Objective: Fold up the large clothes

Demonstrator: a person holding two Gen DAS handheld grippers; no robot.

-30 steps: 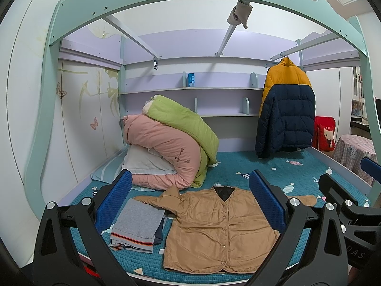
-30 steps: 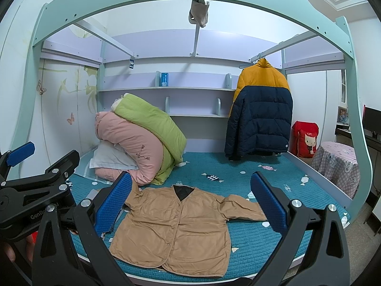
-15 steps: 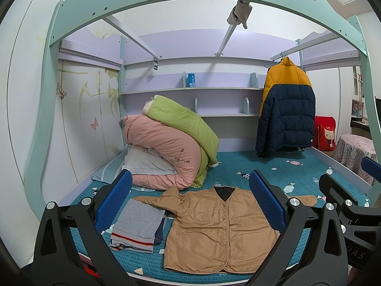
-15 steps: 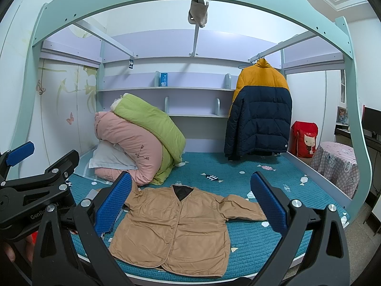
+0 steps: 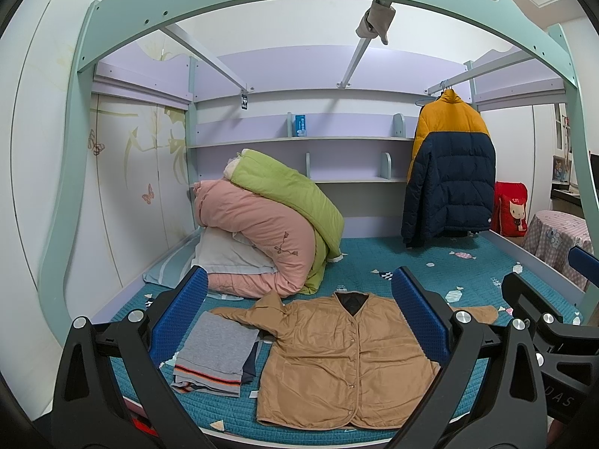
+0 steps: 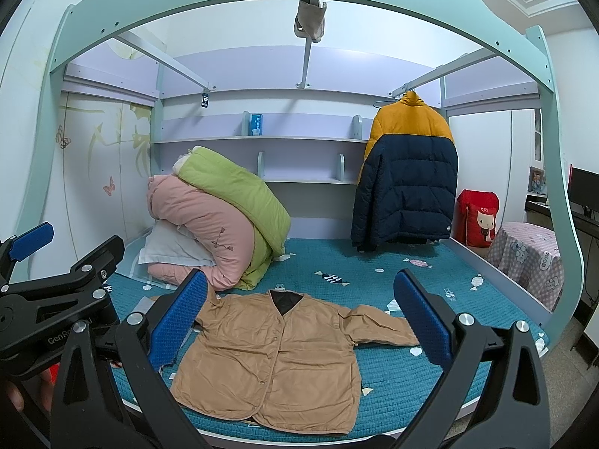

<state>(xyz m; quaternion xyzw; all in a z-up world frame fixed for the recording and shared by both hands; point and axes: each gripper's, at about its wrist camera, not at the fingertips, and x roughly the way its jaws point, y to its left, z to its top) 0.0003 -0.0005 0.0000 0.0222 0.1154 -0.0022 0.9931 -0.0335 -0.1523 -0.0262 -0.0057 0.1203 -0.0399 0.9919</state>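
Note:
A tan button-front jacket [image 5: 337,351] [image 6: 277,355] lies flat on the teal bed, front up, collar pointing away. In the right wrist view its right sleeve [image 6: 378,327] stretches out sideways. The left sleeve [image 5: 254,312] is bunched near the collar. My left gripper [image 5: 299,321] is open, held in the air before the bed, with nothing between its blue pads. Likewise my right gripper [image 6: 299,318] is open and empty, above the jacket's near side. Each gripper shows at the edge of the other's view.
A folded grey garment with striped hem [image 5: 215,351] lies left of the jacket. Rolled pink [image 5: 254,232] and green [image 5: 288,191] quilts are piled at the back left. A yellow-and-navy puffer jacket [image 5: 449,176] hangs on a rail at the right. The teal bed frame [image 5: 262,0] arches overhead.

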